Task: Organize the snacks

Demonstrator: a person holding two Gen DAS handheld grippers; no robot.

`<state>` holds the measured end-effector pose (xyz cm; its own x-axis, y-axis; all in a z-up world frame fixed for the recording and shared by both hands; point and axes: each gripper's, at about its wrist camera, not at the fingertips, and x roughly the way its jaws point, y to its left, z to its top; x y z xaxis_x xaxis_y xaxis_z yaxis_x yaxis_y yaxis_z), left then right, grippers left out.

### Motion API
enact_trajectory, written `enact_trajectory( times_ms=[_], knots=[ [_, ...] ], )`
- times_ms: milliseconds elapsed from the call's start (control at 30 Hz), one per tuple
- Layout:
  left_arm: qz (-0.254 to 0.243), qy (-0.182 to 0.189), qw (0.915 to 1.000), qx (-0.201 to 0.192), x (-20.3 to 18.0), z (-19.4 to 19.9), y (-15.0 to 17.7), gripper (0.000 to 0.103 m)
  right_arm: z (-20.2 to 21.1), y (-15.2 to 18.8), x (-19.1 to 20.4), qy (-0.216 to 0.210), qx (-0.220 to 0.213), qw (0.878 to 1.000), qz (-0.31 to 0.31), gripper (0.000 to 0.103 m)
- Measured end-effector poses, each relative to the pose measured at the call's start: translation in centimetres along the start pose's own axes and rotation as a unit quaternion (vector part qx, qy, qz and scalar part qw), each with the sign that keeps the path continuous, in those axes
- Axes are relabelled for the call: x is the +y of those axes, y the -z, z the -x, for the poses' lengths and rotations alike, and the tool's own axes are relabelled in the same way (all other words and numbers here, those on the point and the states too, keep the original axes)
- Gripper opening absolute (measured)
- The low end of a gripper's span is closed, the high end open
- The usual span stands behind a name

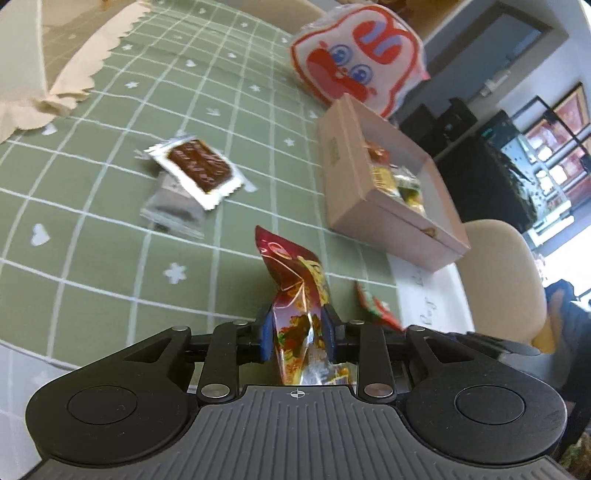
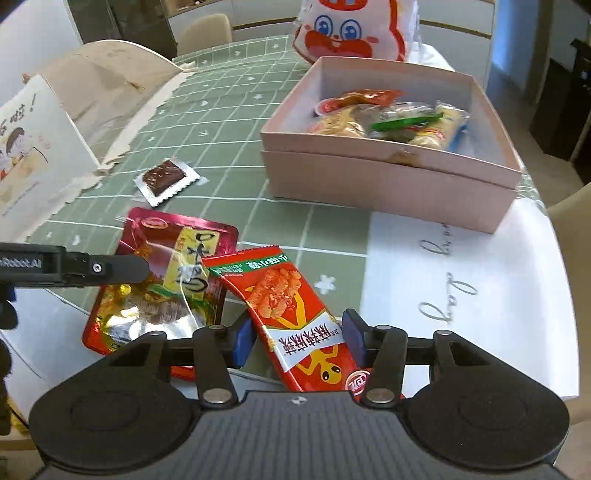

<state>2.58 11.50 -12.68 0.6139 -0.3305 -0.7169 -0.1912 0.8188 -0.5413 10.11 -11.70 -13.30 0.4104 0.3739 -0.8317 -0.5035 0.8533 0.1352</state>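
Nearest, between the blue pads of the left gripper, a dark red foil packet stands crumpled and upright, the pads pressing its sides: the jaws are clamped on it. The right gripper straddles a bright red snack packet that lies slantwise on the table; its jaws stand parted, with gaps visible beside the pads, so nothing is pinched there (the packet's lower end runs under the gripper body).

Ahead of the left jaws and to their left, a brown bar in a clear wrapper rests on top of a grey packet, with bare green checked tablecloth all around them. Ahead and to the right sits the open pink box, holding a heap of mixed wrapped snacks toward its far side; its near half is bare. Behind the box stands a white and red cartoon bag. The box's near corner overlaps a white sheet at the table's edge.
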Motion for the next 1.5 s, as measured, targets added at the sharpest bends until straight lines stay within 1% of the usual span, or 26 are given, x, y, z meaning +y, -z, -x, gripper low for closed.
enact_trajectory(
  times_ms=[100,200,233,267,300,333,367,433,467,567,633,667,700,767,800,900,967,1067,1167,1300,1400,1467,1500],
  knots=[
    [-0.005,0.021,0.9998,0.001,-0.8,-0.7,-0.2,0.031,-0.3,0.5,0.5,0.004,-0.001,1.0,0.016,0.055],
    [-0.018,0.017,0.9997,-0.003,-1.5,-1.8,-0.5,0.033,-0.3,1.0,0.6,0.002,-0.008,1.0,0.028,0.057],
    [-0.02,0.013,0.9997,-0.003,-1.6,-2.3,-0.7,0.033,-0.2,1.2,0.7,-0.001,-0.011,0.999,0.03,0.06],
    [-0.019,0.01,0.9998,-0.001,-1.7,-2.7,-0.9,0.031,-0.1,1.3,0.7,-0.004,-0.014,0.999,0.032,0.063],
    [-0.019,0.008,0.9998,0.0,-1.6,-3.0,-1.1,0.025,-0.1,1.5,0.7,-0.004,-0.015,0.999,0.032,0.064],
    [-0.019,0.007,0.9998,0.0,-1.6,-3.1,-1.2,0.027,0.1,1.6,0.6,-0.002,-0.019,0.999,0.032,0.066],
    [-0.019,0.011,0.9998,0.001,-1.6,-3.2,-1.3,0.026,0.2,1.7,0.6,0.0,-0.024,0.999,0.035,0.067],
    [-0.015,0.016,0.9998,0.0,-1.5,-2.8,-1.3,0.024,0.9,2.0,0.7,0.011,-0.041,0.998,0.053,0.068],
    [-0.017,0.017,0.9997,0.0,-1.4,-2.5,-1.3,0.023,1.4,2.3,0.7,0.022,-0.053,0.996,0.064,0.071],
    [-0.028,0.004,0.9996,-0.005,-1.2,-1.2,-1.1,0.022,2.5,2.9,0.8,0.055,-0.078,0.991,0.089,0.077],
    [-0.039,-0.011,0.9991,-0.01,-0.8,0.0,-0.9,0.022,2.9,3.1,0.6,0.051,-0.08,0.99,0.102,0.077],
    [-0.044,-0.021,0.9988,-0.011,-0.6,0.7,-0.8,0.021,2.8,2.9,0.4,0.04,-0.068,0.992,0.102,0.077],
    [-0.048,-0.029,0.9984,-0.012,-0.4,1.3,-0.8,0.021,2.5,2.6,0.1,0.026,-0.05,0.994,0.097,0.074],
    [-0.061,-0.048,0.9969,-0.011,-0.1,2.6,-0.6,0.021,1.8,1.9,-0.7,-0.009,-0.019,0.998,0.066,0.055],
    [-0.07,-0.059,0.9957,-0.01,-0.1,3.2,-0.6,0.021,1.4,1.6,-1.0,-0.019,-0.004,0.999,0.05,0.054],
    [-0.1,-0.091,0.9908,-0.007,-0.5,4.5,-0.5,0.021,0.5,0.7,-1.6,-0.011,0.01,1.0,0.019,0.055],
    [-0.12,-0.104,0.9873,-0.003,-1.0,4.7,-0.4,0.021,0.0,0.2,-1.9,-0.013,0.023,1.0,-0.001,0.064],
    [-0.145,-0.115,0.9826,-0.003,-2.1,4.4,-0.4,0.021,-0.3,-0.1,-1.9,-0.019,0.035,0.999,-0.014,0.075],
    [-0.158,-0.112,0.9812,-0.003,-3.0,3.6,-0.4,0.021,-0.6,0.0,-1.3,-0.018,0.036,0.999,-0.013,0.082],
    [-0.178,-0.108,0.978,0.006,-4.1,2.2,-0.3,0.024,-0.6,0.5,-0.7,-0.01,0.028,1.0,0.005,0.086],
    [-0.174,-0.104,0.9792,0.009,-4.3,1.3,-0.5,0.025,-0.7,0.6,-0.6,-0.013,0.025,1.0,0.007,0.092],
    [-0.167,-0.097,0.9812,0.01,-4.4,0.9,-0.6,0.025,-0.8,0.6,-0.8,-0.022,0.026,0.999,0.0,0.1],
    [-0.163,-0.092,0.9822,0.011,-4.4,0.8,-0.7,0.025,-1.0,0.6,-0.8,-0.026,0.028,0.999,-0.001,0.102]
  ],
)
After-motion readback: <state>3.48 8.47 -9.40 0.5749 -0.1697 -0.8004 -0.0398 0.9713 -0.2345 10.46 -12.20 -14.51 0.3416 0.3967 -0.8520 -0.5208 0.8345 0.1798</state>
